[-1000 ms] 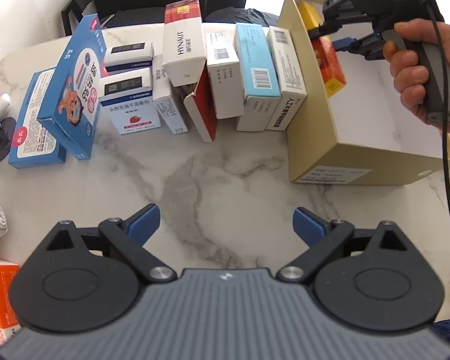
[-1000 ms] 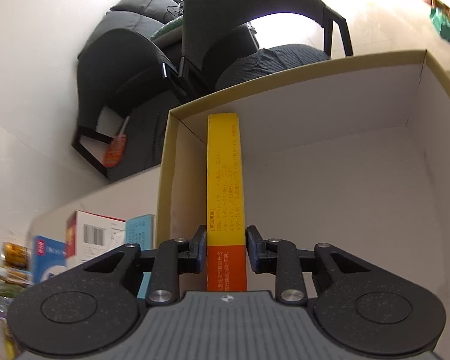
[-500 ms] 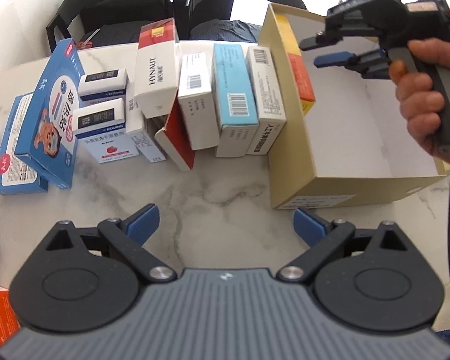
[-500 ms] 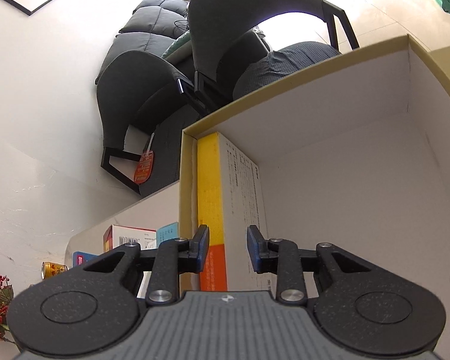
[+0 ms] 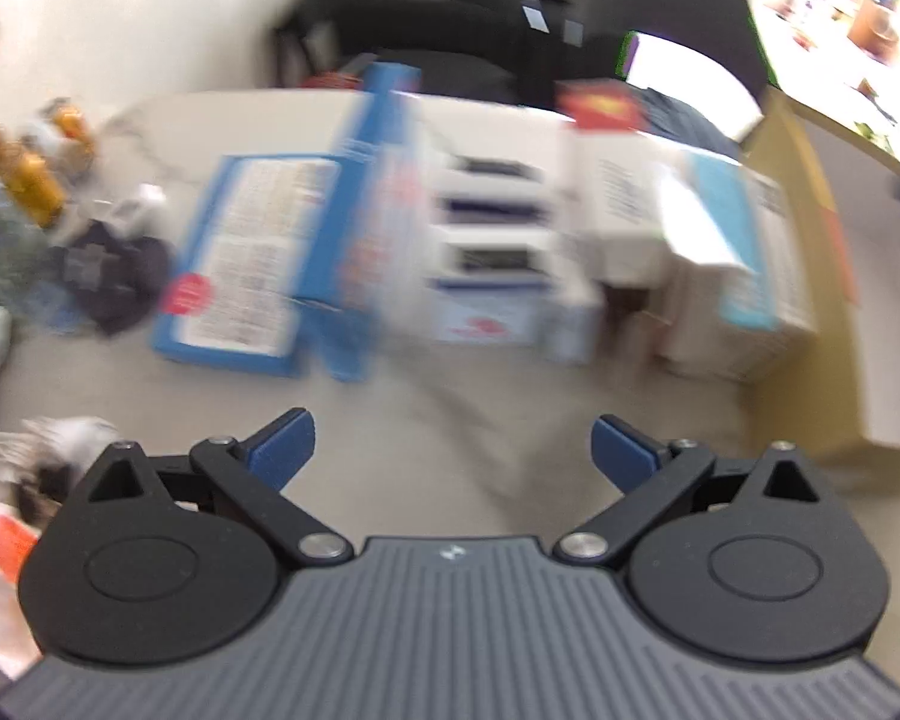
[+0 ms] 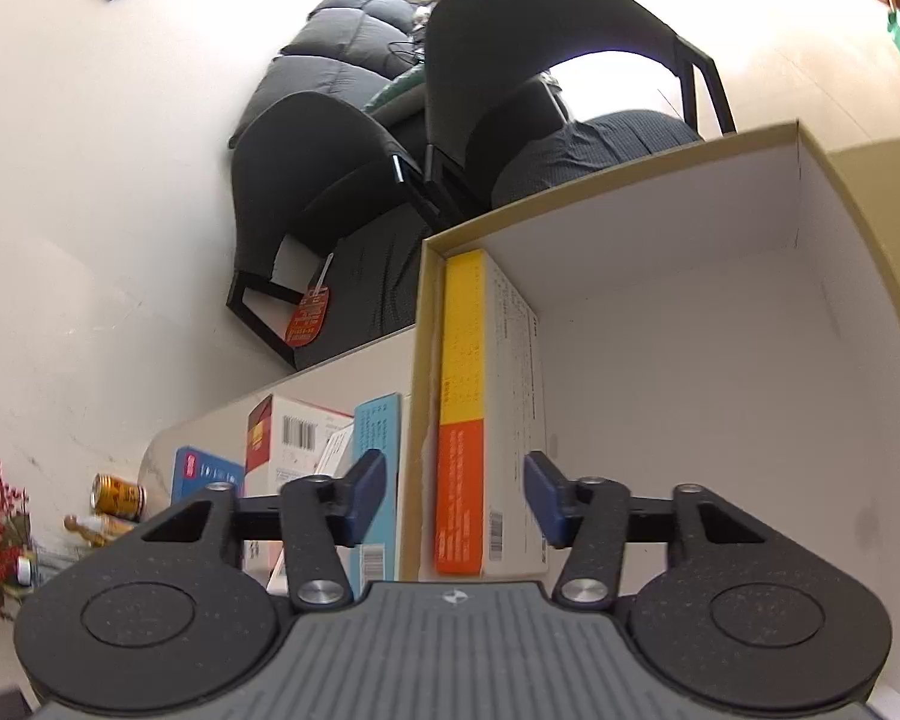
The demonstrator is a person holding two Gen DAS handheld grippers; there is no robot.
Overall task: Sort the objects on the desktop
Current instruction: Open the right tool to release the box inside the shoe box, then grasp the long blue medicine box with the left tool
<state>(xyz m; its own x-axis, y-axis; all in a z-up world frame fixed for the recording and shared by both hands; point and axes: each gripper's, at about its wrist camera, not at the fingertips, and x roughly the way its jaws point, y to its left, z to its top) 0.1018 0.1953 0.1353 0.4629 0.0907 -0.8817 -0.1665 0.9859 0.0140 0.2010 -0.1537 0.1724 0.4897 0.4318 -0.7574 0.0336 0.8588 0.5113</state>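
the yellow-and-orange cardboard carton (image 6: 462, 420) stands on its edge inside the open tan cardboard box with white inner walls (image 6: 678, 360), pressed against the box's left wall in the centre of my right wrist view. my right gripper (image 6: 455, 501) sits low in that frame with its blue pads spread to either side of the carton's orange end; its jaws are opening and neither pad touches the carton, which rests free in the box. left of the box wall in the same view a light blue carton (image 6: 378, 438) and a white carton with a red top and a barcode (image 6: 294, 438) stand on the table, and a gold drink can (image 6: 117, 495) lies at the lower left. my left wrist view is heavily blurred. my left gripper (image 5: 453, 450) is at the bottom of it, its blue pads wide apart with only pale marble tabletop (image 5: 438, 420) between them. across the middle of that frame runs a row of cartons: a flat blue box with white panels (image 5: 240, 276) at centre left, small white boxes (image 5: 492, 252) in the centre, and the light blue carton (image 5: 726, 228) toward the right, just beside the tan box (image 5: 810, 276) at the right edge. print on them is too smeared to read.
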